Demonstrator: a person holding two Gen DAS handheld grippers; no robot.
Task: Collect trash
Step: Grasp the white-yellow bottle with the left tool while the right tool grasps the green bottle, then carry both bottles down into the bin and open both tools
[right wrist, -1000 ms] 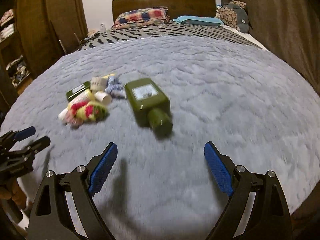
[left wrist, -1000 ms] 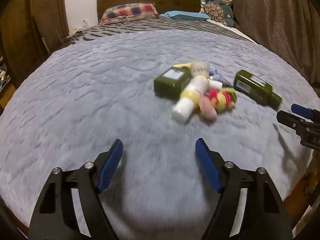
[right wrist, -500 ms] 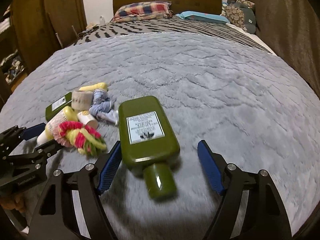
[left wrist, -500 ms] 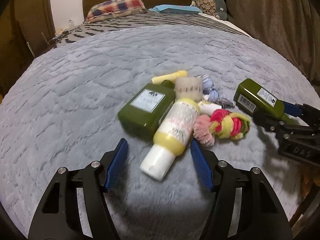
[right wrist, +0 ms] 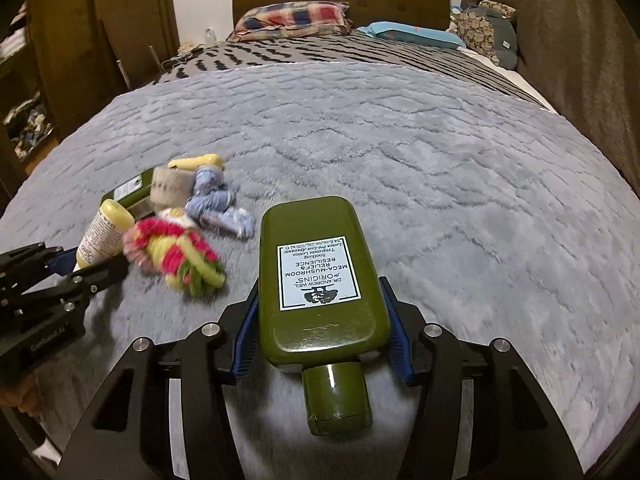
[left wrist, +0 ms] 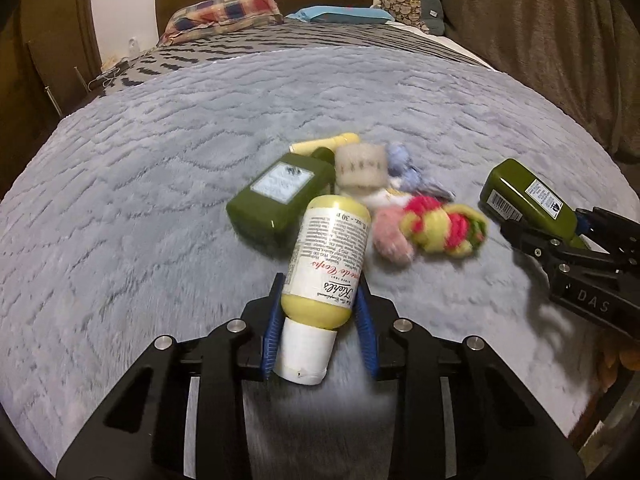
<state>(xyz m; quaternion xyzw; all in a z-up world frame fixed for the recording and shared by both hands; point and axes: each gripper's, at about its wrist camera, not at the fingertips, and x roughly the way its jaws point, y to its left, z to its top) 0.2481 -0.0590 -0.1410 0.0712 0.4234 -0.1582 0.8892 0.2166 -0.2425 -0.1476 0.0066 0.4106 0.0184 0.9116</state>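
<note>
Closing in on two bottles at once here, both lying flat on the grey blanket [right wrist: 400,140] of the bed.

My left hand-held gripper [left wrist: 320,320] has its blue pads either side of the yellow lotion bottle [left wrist: 326,264]. They look pressed up against the yellow shoulder, though the frame's a bit blurry, so I'd call it clamped rather than swear to it. The bottle's long axis runs pretty much straight away from me along the fingers, white cap nearest the wrist, base leaning slightly right toward the pile.

The right hand-held gripper [right wrist: 322,332] is doing the same with the green lotion bottle [right wrist: 320,272]: pads snug against both flat sides near the shoulder, cap pointing back at me, base pointing up the bed.

The rest of the junk sits between the two grippers: a second green bottle [left wrist: 280,196], a small yellow tube [left wrist: 324,144], a beige jar-looking thing [left wrist: 360,166], a bluish rag [left wrist: 404,168] and a pink-and-yellow knotted rope toy [left wrist: 436,228]. The left one is nearer that heap.

Since both bottles line up with the fingers, I reckon a straight lift should work. The yellow one is touching the second green bottle, so it might drag it along. I can't see any bin in either view.
</note>
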